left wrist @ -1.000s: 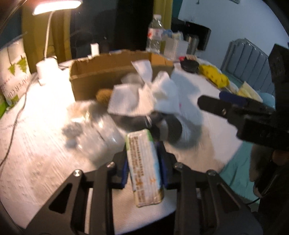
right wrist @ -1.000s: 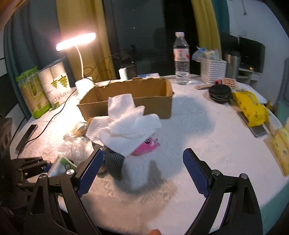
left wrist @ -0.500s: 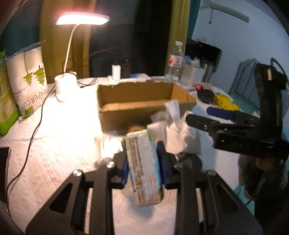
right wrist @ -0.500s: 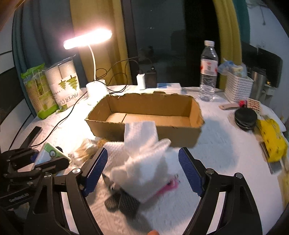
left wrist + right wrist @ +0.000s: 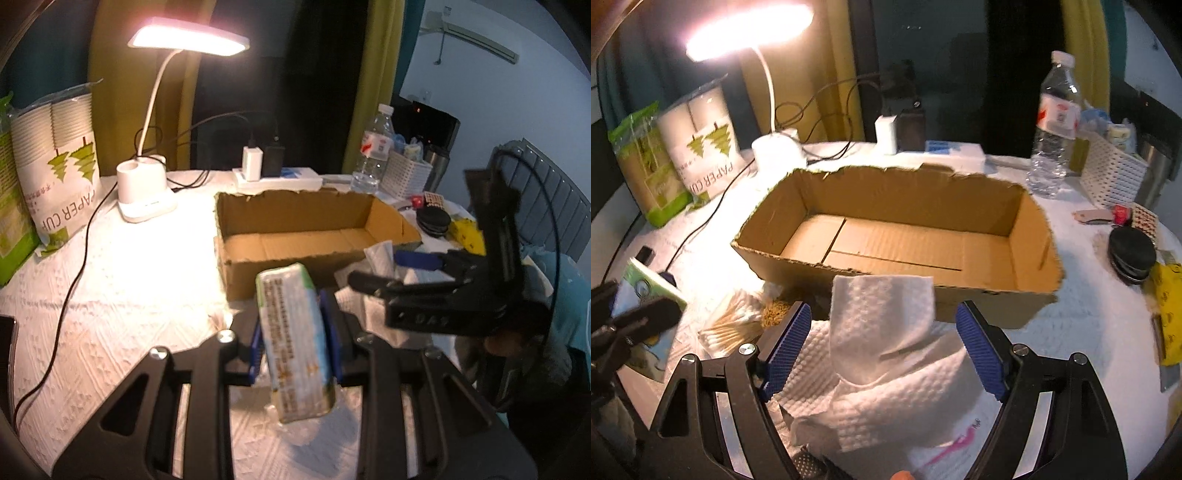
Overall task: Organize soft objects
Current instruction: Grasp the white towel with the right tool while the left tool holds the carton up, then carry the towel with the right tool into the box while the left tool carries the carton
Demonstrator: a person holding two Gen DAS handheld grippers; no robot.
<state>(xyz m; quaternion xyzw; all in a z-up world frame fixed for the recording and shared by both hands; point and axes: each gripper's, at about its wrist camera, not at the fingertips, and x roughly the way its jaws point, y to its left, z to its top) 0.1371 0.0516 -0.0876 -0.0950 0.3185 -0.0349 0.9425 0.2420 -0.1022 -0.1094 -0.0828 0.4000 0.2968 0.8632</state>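
Observation:
A green-and-white tissue pack (image 5: 291, 369) is clamped upright in my left gripper (image 5: 295, 326), held above the tablecloth just short of the open cardboard box (image 5: 314, 236). The same pack (image 5: 646, 284) shows at the left edge of the right wrist view. My right gripper (image 5: 882, 332) stands open, its blue pads on either side of a crumpled white paper towel (image 5: 886, 369) without touching it. The towel lies against the front wall of the box (image 5: 997, 306), whose floor is bare. A pink item peeks out from under the towel.
A lit desk lamp (image 5: 144, 199) and a bag of paper cups (image 5: 55, 166) stand at the back left, with a cable (image 5: 77, 273) across the cloth. Cotton swabs (image 5: 735, 328) lie beside the towel. A water bottle (image 5: 1052, 129), white basket (image 5: 1108, 177) and black disc (image 5: 1132, 254) sit to the right.
Both grippers moved toward the box. The left one carried the tissue pack up and forward. The right one came down around the paper towel with its jaws slightly narrower.

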